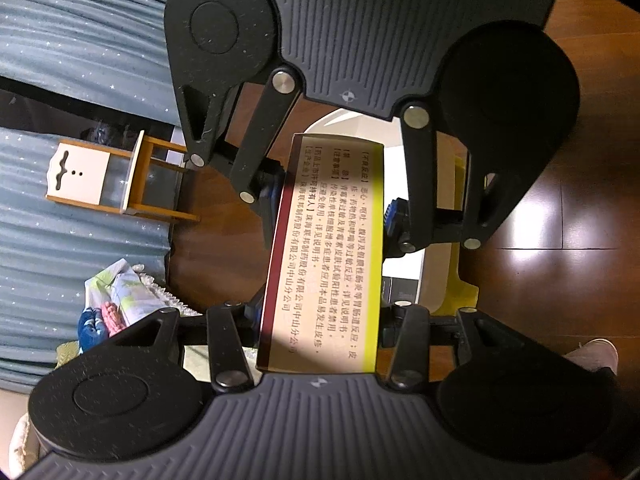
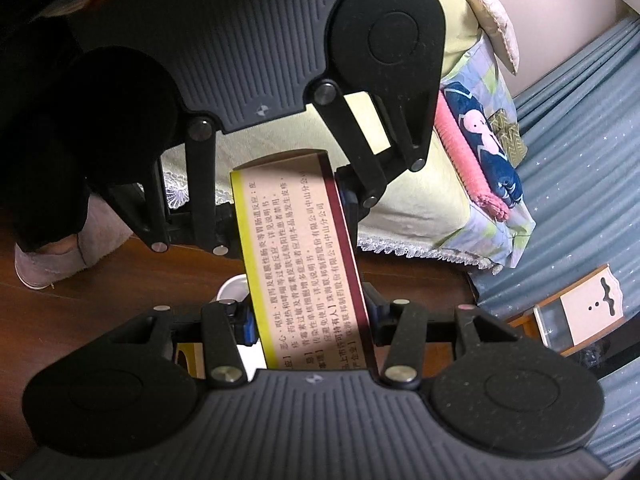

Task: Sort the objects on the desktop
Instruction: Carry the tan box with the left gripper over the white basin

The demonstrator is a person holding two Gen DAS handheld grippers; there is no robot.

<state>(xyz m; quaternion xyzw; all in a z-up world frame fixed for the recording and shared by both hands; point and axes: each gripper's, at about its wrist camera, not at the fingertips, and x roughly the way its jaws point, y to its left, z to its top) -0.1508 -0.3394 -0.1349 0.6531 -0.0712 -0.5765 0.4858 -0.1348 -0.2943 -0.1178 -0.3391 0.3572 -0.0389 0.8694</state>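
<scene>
A beige medicine box (image 1: 332,264) with printed text, a yellow edge and a dark red edge hangs in the air between my two grippers, which face each other. My left gripper (image 1: 320,320) is shut on its near end, blue pads (image 1: 256,312) pressing both long sides. My right gripper (image 1: 334,204) is shut on the far end. In the right wrist view the same box (image 2: 304,256) runs from my right gripper (image 2: 312,316) up to the left gripper (image 2: 286,208).
Below is dark wooden floor (image 1: 560,208) with a white container (image 1: 360,124) and a yellow object (image 1: 464,292). A small wooden stool (image 1: 120,184) stands by blue fabric (image 1: 60,60). A bed holds folded clothes (image 2: 480,152). A person's shoe (image 2: 48,264) is near.
</scene>
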